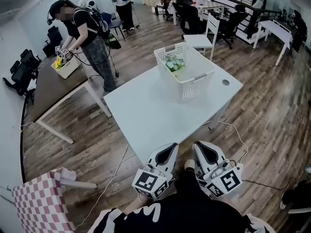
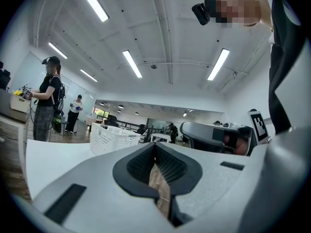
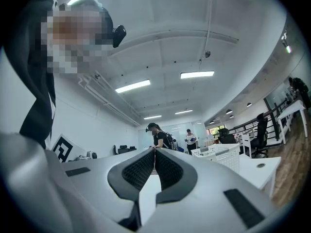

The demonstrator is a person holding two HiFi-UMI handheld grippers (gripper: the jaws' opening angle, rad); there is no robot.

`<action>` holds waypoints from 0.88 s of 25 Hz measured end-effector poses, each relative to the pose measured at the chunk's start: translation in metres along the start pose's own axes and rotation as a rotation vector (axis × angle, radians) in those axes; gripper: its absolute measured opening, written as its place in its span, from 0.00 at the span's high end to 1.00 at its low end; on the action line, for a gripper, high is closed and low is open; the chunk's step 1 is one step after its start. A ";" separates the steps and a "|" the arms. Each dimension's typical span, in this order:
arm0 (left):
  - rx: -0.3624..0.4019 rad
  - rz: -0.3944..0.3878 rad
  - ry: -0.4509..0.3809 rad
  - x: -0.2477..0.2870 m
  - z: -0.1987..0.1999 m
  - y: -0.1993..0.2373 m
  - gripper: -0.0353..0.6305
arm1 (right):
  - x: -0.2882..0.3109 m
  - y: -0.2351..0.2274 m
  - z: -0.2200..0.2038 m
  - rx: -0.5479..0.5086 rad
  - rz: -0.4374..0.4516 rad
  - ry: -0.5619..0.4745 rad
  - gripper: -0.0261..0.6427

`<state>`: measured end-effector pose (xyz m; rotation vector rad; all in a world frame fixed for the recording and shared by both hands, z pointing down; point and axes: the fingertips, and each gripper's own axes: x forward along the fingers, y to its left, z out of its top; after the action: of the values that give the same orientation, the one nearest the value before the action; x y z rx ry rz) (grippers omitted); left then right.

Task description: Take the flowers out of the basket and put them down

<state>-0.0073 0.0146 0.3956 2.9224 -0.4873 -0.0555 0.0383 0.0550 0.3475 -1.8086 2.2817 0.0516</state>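
A white slatted basket [image 1: 187,74] stands on the far part of the white table [image 1: 146,115], and pale green and white flowers [image 1: 174,63] lie inside it. Both grippers hover side by side off the table's near edge, well short of the basket. My left gripper [image 1: 171,146] is shut with nothing in it, its jaw tips touching [image 2: 155,144]. The right gripper [image 1: 198,145] is likewise shut and empty [image 3: 154,149]. The basket [image 2: 114,139] shows ahead in the left gripper view, and the basket [image 3: 222,154] lies to the right in the right gripper view.
Another person [image 1: 87,30] works with grippers at a brown table [image 1: 53,89] on the left, where a box of yellow flowers [image 1: 63,64] sits. A checked cloth [image 1: 39,203] lies lower left. Cables [image 1: 238,135] trail over the wooden floor. Chairs [image 1: 204,33] stand behind the white table.
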 end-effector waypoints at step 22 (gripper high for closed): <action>0.003 0.168 -0.087 0.212 0.061 0.135 0.94 | 0.164 -0.205 0.014 0.013 0.150 0.006 0.93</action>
<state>0.1466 -0.1904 0.3588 2.8787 -0.7446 -0.1600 0.2039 -0.1480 0.3244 -1.6312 2.4120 0.0566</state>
